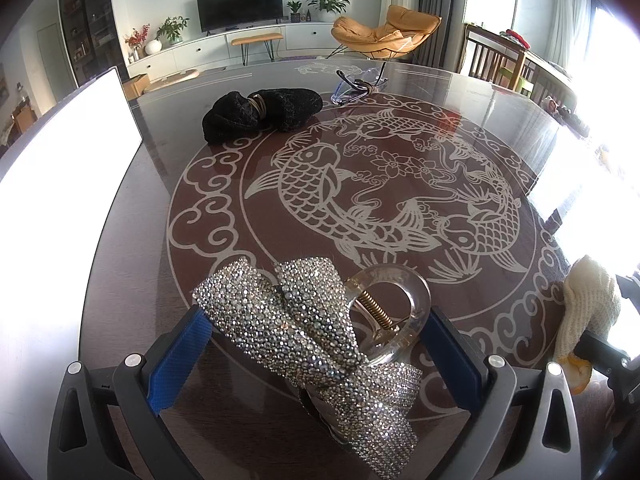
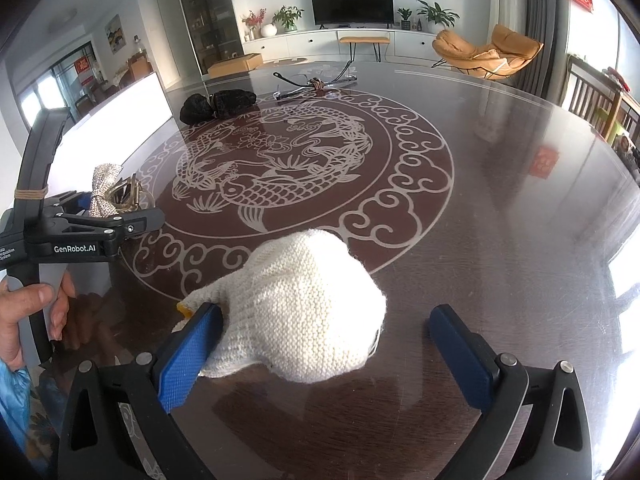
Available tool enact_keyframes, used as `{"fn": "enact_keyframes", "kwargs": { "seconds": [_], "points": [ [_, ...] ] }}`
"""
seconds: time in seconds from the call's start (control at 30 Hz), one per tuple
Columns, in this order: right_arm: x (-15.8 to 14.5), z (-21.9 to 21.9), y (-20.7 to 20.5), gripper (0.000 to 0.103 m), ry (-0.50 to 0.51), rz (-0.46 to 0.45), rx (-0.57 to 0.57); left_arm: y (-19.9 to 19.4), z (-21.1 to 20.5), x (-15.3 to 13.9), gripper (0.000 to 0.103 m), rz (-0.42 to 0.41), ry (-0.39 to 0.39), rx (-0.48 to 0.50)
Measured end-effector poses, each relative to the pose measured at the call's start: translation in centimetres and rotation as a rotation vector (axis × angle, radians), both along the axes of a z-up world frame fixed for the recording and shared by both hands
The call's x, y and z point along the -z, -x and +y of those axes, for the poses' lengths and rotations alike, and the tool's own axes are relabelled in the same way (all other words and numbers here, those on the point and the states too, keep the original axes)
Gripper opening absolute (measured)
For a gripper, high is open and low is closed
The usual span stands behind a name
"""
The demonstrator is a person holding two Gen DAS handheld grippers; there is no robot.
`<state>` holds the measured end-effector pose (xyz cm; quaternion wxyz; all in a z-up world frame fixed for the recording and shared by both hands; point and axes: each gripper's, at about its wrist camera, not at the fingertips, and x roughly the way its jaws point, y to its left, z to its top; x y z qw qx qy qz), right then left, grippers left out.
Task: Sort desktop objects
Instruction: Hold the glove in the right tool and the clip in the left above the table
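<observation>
Table (image 1: 132, 240) of dark glossy wood with a pale carp-and-cloud design, viewed from both wrist cameras. At far left a bright white panel (image 1: 68, 152) stands on the table edge. Toward the far side lies a black fabric bundle (image 1: 262, 114) bound with a tan band; just right of it lies a pair of glasses (image 1: 358, 86).

Left gripper (image 1: 320, 344): jaws stand wide apart, blue pads on either side of a rhinestone bow hair clip (image 1: 304, 328) with a clear claw and brass spring. The clip lies on the table between the pads. The left pad appears to meet the bow's tip; the right pad sits just beside the clear claw. Whether either presses cannot be told. In the right wrist view a hand (image 2: 28, 312) holds this gripper's handle.

Right gripper (image 2: 324, 344): jaws fully spread. A cream knitted item (image 2: 308, 312), with a yellow edge showing at its near-left side, rests on the table between them. The left pad touches its side; the right pad stands clear of it.
</observation>
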<state>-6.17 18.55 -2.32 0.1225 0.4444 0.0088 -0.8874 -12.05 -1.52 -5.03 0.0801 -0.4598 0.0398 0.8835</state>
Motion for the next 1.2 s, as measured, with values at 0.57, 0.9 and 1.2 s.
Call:
{"fn": "enact_keyframes", "kwargs": {
  "seconds": [0.57,0.9,1.2],
  "points": [
    [-1.2,2.1,-1.3,0.103,0.11,0.067,0.065,0.0,0.0,0.1,0.103,-0.001,-0.001,-0.001],
    [-0.4,-1.1,-1.7,0.103,0.04,0.02,-0.012,-0.1,-0.1,-0.1,0.103,0.0,-0.003,-0.003],
    [0.1,-2.5,0.1,0.103,-0.08,-0.012,-0.144,-0.1,-0.1,-0.1,0.103,0.0,-0.003,-0.003]
  ]
}}
